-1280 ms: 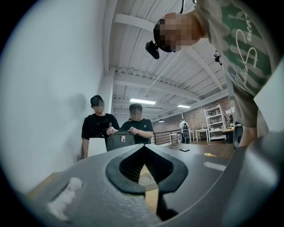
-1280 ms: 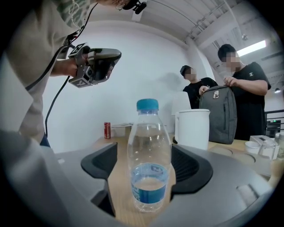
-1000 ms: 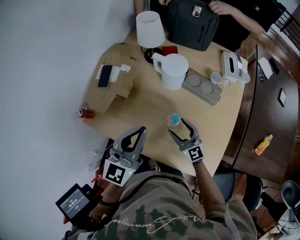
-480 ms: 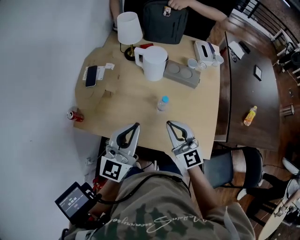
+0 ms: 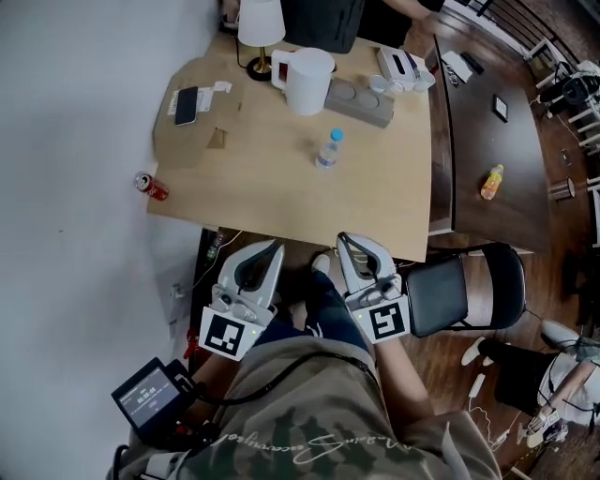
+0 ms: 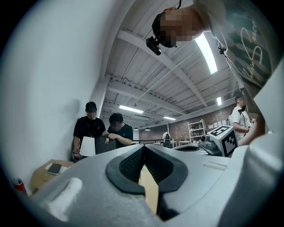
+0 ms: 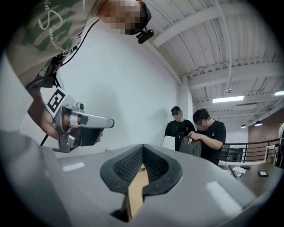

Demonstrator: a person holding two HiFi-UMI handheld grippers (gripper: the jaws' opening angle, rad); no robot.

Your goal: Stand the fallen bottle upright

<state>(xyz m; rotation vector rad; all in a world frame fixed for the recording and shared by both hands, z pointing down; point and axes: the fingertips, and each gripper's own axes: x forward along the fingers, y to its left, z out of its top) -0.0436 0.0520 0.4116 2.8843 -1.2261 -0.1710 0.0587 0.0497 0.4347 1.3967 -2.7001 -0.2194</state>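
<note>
A small clear bottle (image 5: 327,150) with a blue cap stands upright on the light wooden table (image 5: 262,192), free of both grippers. My left gripper (image 5: 273,247) and right gripper (image 5: 344,240) hang side by side off the table's near edge, close to my body and well short of the bottle. Each has its jaws shut with nothing between them. In the left gripper view the closed tips (image 6: 142,150) point level toward the room, and the right gripper view shows the same (image 7: 142,150). The bottle is not seen in either gripper view.
A white jug (image 5: 307,80), a lamp (image 5: 260,22), a grey tray (image 5: 362,101), a phone (image 5: 186,105) and a tissue box (image 5: 403,66) stand at the table's far end. A red can (image 5: 151,186) lies on the floor. A black chair (image 5: 464,291) stands at right, next to a dark table with an orange bottle (image 5: 490,182).
Both grippers have drawn back from the bottle and off the table edge toward my body. The right jaws, open beside the bottle a second ago, have shut. The bottle stays upright.
</note>
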